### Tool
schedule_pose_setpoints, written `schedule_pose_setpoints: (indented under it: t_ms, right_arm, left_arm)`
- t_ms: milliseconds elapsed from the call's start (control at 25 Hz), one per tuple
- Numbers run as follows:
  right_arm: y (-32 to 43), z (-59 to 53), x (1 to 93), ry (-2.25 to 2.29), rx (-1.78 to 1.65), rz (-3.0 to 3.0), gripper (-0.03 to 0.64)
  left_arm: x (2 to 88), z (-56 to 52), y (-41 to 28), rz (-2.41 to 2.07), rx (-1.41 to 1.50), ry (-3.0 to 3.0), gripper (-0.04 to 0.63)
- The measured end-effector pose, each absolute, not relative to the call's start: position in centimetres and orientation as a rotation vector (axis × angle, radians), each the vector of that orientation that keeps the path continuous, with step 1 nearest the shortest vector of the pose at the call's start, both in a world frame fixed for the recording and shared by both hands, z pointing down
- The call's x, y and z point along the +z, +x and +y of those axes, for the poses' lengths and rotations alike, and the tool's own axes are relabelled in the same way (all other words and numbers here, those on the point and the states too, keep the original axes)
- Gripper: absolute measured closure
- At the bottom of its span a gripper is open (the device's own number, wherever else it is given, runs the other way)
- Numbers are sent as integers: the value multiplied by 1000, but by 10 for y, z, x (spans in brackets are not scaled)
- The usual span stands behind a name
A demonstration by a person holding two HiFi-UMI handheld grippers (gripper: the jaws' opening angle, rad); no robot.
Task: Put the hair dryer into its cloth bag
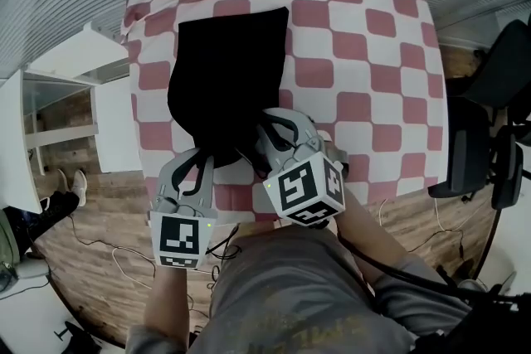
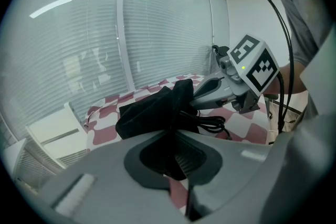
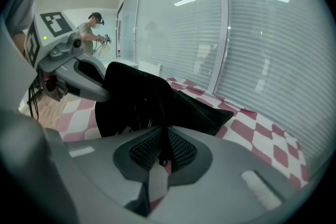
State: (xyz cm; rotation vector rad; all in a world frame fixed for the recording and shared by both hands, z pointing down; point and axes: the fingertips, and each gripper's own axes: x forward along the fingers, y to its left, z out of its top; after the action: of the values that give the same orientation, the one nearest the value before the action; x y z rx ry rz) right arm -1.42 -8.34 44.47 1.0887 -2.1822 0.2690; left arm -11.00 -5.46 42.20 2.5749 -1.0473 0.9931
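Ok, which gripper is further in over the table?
The right gripper: its cube sits over the checked tablecloth, while the left gripper's cube hangs off the near edge.

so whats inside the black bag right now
Nothing inside shows: the bag's black cloth covers whatever it holds, and no dryer is in view. Only a looped black cord lies on the tablecloth beside it.
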Motion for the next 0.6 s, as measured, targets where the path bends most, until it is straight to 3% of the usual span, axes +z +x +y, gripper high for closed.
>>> schedule_pose_setpoints:
  t_ms: [600]
  right_arm:
    - [14, -29, 424, 997, 8, -2112, 578]
  left_arm:
    - [412, -48, -122, -1136, 1039, 2583, 584]
